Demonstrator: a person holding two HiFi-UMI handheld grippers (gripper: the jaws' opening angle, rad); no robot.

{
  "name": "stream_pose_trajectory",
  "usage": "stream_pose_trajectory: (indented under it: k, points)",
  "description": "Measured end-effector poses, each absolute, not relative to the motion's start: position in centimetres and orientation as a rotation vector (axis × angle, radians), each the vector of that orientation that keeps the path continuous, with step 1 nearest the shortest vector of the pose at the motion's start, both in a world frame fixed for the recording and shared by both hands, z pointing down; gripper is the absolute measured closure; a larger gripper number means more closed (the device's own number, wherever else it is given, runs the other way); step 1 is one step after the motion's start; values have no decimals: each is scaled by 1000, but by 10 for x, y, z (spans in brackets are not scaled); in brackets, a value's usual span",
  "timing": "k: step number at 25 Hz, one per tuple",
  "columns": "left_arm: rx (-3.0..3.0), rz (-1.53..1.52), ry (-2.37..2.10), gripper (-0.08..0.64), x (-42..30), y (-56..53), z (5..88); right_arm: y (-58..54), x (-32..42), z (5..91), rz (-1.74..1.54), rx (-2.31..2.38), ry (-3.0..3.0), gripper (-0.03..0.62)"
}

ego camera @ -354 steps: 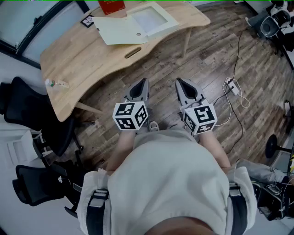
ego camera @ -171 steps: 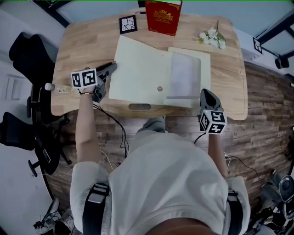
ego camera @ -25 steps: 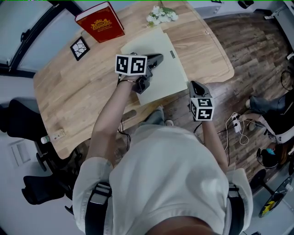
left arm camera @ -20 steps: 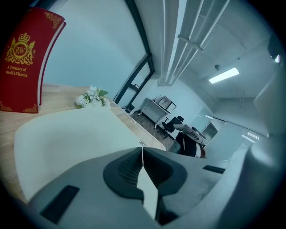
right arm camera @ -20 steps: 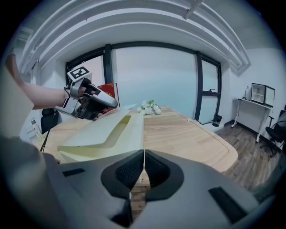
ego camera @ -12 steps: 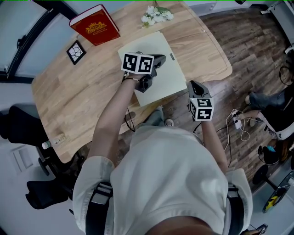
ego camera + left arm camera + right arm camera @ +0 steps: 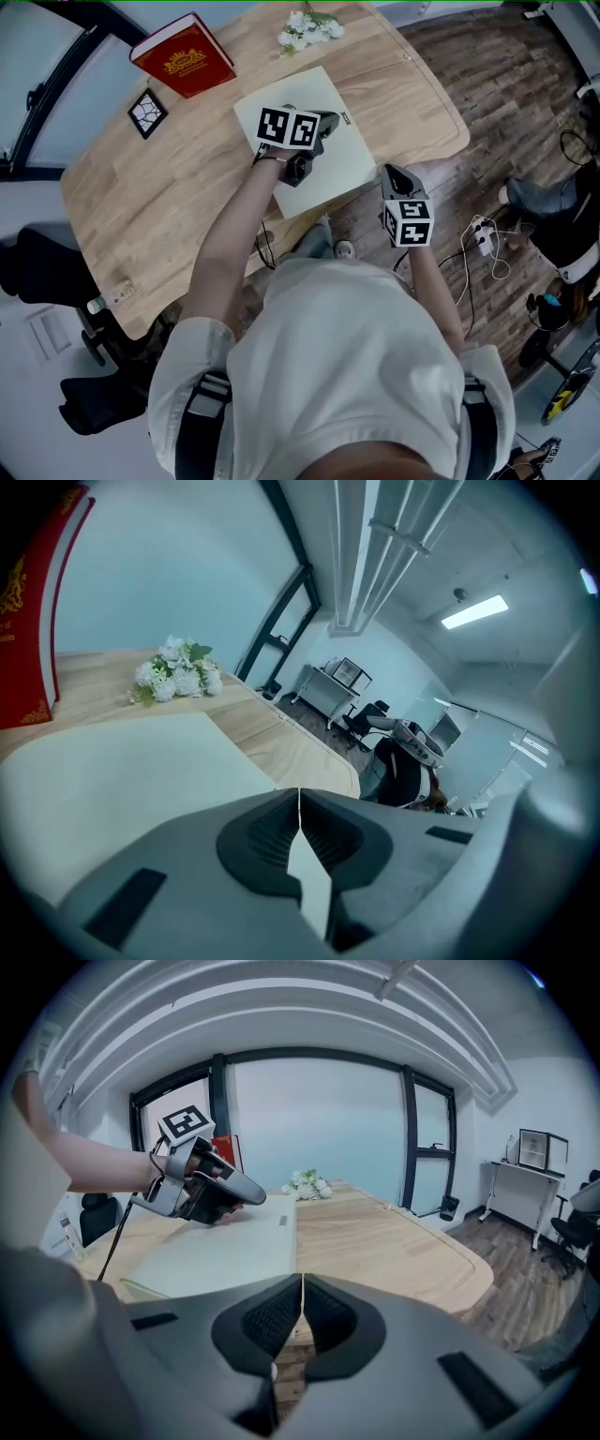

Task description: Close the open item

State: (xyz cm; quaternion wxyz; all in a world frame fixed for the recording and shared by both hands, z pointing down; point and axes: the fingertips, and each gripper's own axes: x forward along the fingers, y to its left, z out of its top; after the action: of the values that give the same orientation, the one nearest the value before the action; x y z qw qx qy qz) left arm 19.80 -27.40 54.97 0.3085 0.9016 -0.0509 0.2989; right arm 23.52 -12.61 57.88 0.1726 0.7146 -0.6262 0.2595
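Where left gripper covers it, folder partly hidden.

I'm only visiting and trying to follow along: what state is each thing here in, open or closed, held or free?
Pale cream flat folder: closed, lying flat on the light wooden table.
Left gripper: jaws together, holding nothing, over the folder.
Right gripper: jaws together, empty, by the table's near edge.
Red hardback book: closed, untouched.
White flower sprig: lying loose on the table.

Seemingly bare tabletop left of folder
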Motion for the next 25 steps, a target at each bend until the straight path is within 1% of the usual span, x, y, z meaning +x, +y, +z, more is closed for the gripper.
stream_pose_trajectory:
  k: [13, 25]
  points:
    - [2392, 846, -76, 535, 223, -263, 558, -124, 240, 582, 755, 2037, -1759, 572]
    - [2369, 981, -121, 535, 229, -265, 577, -127, 245, 584, 767, 2036, -1758, 572]
